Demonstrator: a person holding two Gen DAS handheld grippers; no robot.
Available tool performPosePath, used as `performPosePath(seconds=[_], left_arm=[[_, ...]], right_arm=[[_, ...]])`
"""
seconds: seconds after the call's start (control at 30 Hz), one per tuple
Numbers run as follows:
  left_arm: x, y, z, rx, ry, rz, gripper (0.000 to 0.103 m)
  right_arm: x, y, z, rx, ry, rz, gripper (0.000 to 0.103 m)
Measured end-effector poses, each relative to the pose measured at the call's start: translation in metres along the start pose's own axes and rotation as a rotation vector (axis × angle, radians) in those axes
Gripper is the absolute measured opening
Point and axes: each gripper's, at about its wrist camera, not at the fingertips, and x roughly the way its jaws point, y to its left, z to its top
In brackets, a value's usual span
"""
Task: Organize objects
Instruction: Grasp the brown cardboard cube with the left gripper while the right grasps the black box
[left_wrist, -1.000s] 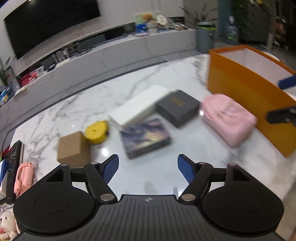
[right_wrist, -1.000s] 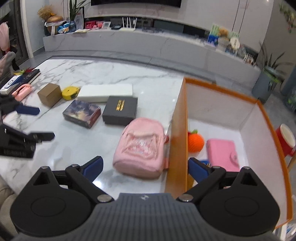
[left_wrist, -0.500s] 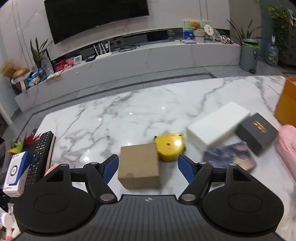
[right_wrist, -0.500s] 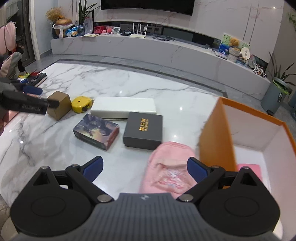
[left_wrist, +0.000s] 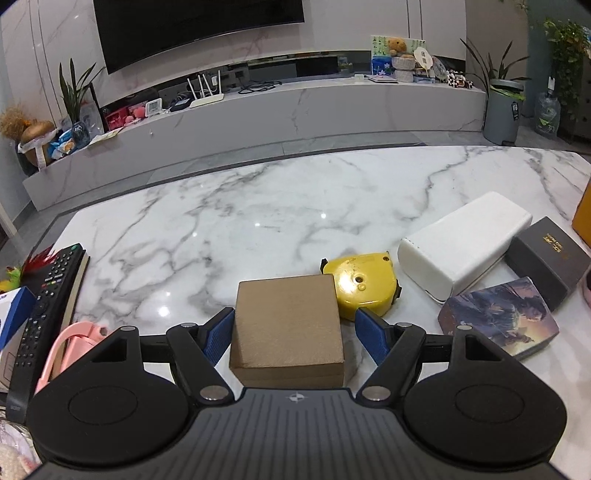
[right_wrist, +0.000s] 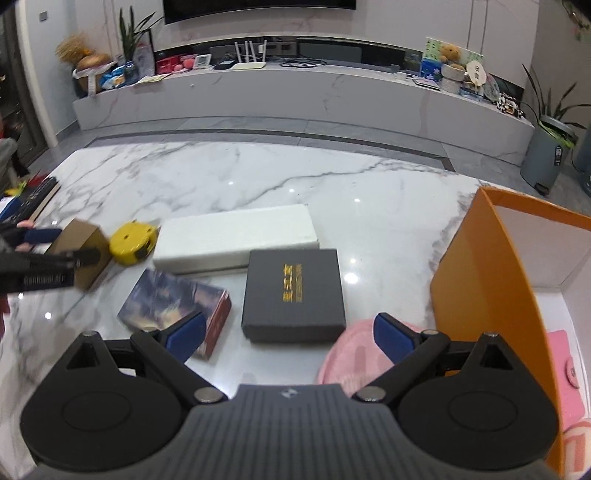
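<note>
Orange storage box (right_wrist: 476, 280) holds only a pink wallet (right_wrist: 565, 369); six items remain out, left gripper (left_wrist: 293, 328) spread around the cardboard box (left_wrist: 287, 325), right gripper (right_wrist: 290, 334) spread, empty.

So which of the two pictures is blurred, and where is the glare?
Left wrist view: sharp, small lamp glints on the marble table. Right wrist view: motion blur at the left edge smears the left gripper and brown box; glints near the black box.

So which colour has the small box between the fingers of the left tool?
Plain brown cardboard box; the left wrist view shows it best.
</note>
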Motion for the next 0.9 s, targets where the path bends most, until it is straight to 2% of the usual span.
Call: performPosePath(seconds=[0.1,0.17,0.3,0.53,0.63,0.67,0.7,0.9], left_arm=[[0.004,0.001,0.000,-0.021,-0.003,-0.004,0.084],[0.005,0.002,-0.002,-0.024,-0.007,0.001,0.072],[0.007,0.012,-0.004,-0.084,-0.001,-0.039,0.067],[0.003,0.009,-0.005,-0.080,0.004,-0.050,0.067],[0.002,0.009,-0.006,-0.090,0.008,-0.057,0.067],[0.002,0.009,-0.007,-0.092,0.012,-0.060,0.067],[0.003,0.009,-0.008,-0.093,0.026,-0.063,0.067],[-0.005,-0.001,-0.022,-0.084,0.058,-0.075,0.067]], right_arm=[[0.014,0.003,0.005,-0.003,0.016,-0.011,0.097],[0.024,0.004,0.009,0.000,0.035,-0.022,0.097],[0.046,0.002,0.016,0.048,0.058,-0.045,0.097],[0.072,0.000,0.023,0.121,0.101,-0.020,0.096],[0.075,-0.010,0.022,0.199,0.134,0.034,0.090],[0.074,-0.014,0.022,0.226,0.142,0.059,0.081],[0.073,-0.016,0.022,0.242,0.155,0.076,0.081],[0.060,-0.012,0.013,0.156,0.186,0.071,0.080]])
